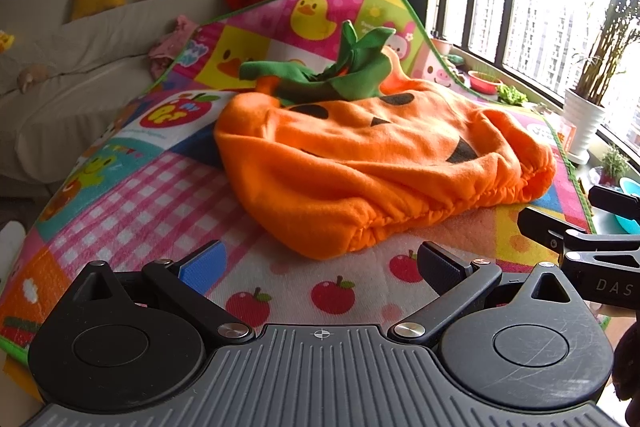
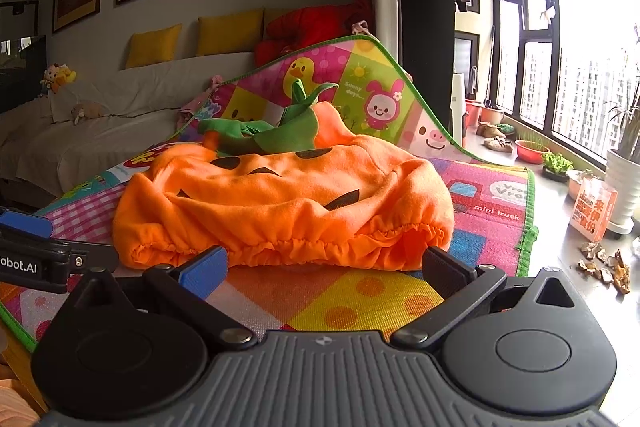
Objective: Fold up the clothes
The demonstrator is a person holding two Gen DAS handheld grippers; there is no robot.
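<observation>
An orange pumpkin costume (image 1: 360,163) with black face patches and a green leafy collar (image 1: 340,71) lies crumpled on a colourful play mat (image 1: 152,187). My left gripper (image 1: 320,263) is open just short of its gathered hem, with nothing between the fingers. The right wrist view shows the same costume (image 2: 280,203), its elastic hem facing me. My right gripper (image 2: 324,263) is open, its fingertips close to that hem and apart from it. Part of the right gripper (image 1: 592,239) shows at the right edge of the left wrist view.
The mat's far end curls up against a white-covered sofa (image 2: 100,131) with yellow cushions (image 2: 228,31) and a red garment (image 2: 312,27). Right of the mat are plant pots (image 2: 624,183), an orange bag (image 2: 592,211) and dry peels (image 2: 608,267) on the floor by the window.
</observation>
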